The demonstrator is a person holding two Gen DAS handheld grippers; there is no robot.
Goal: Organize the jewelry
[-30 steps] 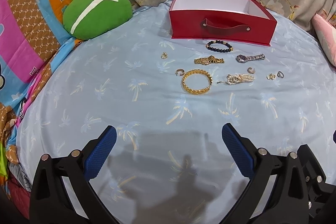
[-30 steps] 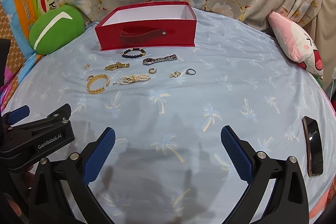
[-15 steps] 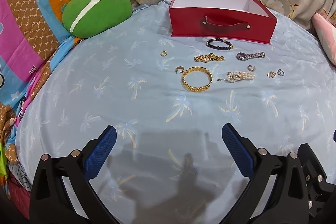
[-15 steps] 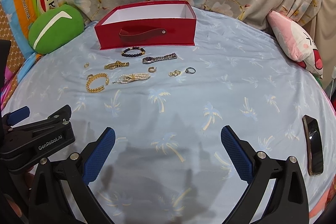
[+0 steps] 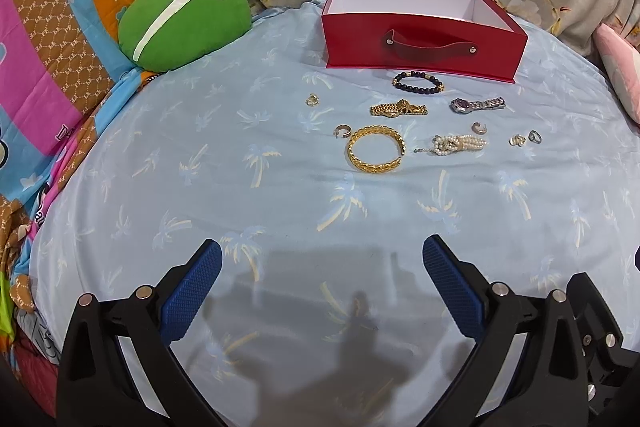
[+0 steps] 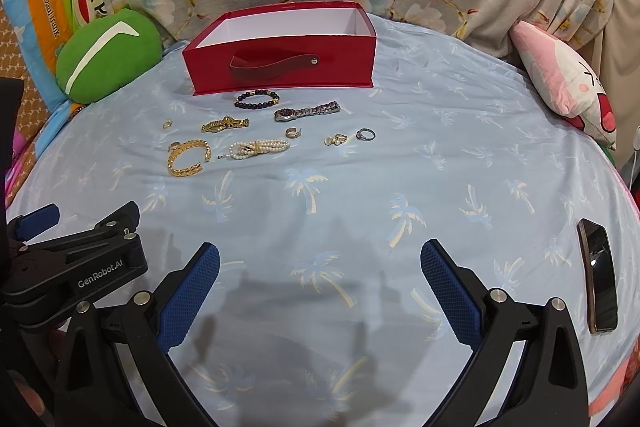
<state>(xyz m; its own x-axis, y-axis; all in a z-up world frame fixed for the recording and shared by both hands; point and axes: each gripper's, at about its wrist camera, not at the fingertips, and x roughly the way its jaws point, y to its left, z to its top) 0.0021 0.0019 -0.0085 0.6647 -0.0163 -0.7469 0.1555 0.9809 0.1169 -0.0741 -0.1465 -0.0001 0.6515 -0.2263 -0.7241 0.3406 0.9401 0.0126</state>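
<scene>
"Paul frank" reads on the striped blanket (image 5: pixel 80 7), its edge cut off. The left gripper (image 5: pixel 322 259), marked "GenRobot.AI", and right gripper (image 6: pixel 320 263) hover with jaws spread, empty. Jewelry, including a gold bangle (image 5: pixel 376 154), lies before the red box (image 5: pixel 420 43); small rings (image 5: pixel 524 139) are indistinct.

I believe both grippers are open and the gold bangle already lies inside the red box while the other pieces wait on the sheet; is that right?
Not quite. The gold bangle is not inside the red box; it lies on the blue sheet in front of it, among the other pieces, as the left wrist view shows. The left gripper and right gripper are indeed open.
</scene>
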